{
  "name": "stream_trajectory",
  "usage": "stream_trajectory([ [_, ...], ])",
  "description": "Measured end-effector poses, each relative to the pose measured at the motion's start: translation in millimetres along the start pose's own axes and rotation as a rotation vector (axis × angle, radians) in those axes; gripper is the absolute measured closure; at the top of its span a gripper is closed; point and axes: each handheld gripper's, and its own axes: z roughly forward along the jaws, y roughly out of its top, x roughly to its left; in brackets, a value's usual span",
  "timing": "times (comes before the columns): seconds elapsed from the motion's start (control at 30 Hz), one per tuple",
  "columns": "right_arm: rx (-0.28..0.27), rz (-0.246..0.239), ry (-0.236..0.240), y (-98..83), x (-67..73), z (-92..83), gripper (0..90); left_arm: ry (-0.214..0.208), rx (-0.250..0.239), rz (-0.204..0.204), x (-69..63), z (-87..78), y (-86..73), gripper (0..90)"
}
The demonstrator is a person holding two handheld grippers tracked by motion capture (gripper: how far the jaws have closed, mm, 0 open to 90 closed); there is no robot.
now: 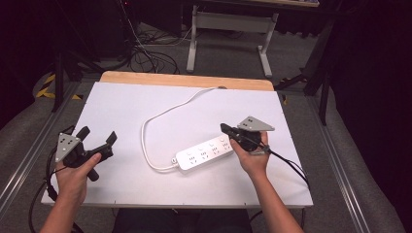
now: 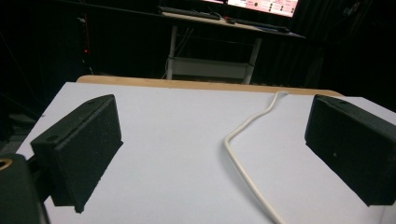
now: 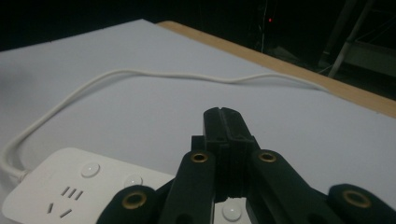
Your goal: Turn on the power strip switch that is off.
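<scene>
White power strip (image 1: pixel 204 153) lies centre-right on the desk (image 1: pixel 121 104), cord (image 1: pixel 160 114) looping far. Right hand-held gripper (image 1: pixel 224 128), jaws pressed together, hovers over the strip's right end; likely about to press a switch. Left hand-held gripper (image 1: pixel 97 138) gapes wide, near-left, idle. Next: lower precisely onto one button.

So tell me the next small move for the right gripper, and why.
Probably lower it a little onto a round button. The right gripper, shut with nothing between its fingers, is poised over the button end of the white plastic power strip, and the left gripper waits open, well apart.
</scene>
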Motion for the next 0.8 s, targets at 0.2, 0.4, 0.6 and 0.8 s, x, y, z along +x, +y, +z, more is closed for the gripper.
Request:
stream_trajectory([
  [0.2,-0.129,0.037,-0.01,3.1,-13.4,-27.0,90.0,-0.001,-0.003,-0.001,0.0,-0.2,0.3,4.5],
  [0.4,-0.222,0.07,-0.032,0.0,-26.7,-46.8,90.0,0.001,-0.004,-0.006,0.5,-0.7,0.3,4.6],
  [0.6,-0.274,0.122,-0.036,-3.1,-34.9,-58.7,90.0,-0.001,-0.005,-0.005,0.5,-0.5,0.3,4.7],
  [0.8,-0.331,0.144,-0.048,-12.5,-39.0,-78.1,89.5,0.001,-0.003,-0.006,0.7,-0.7,0.2,4.8],
])
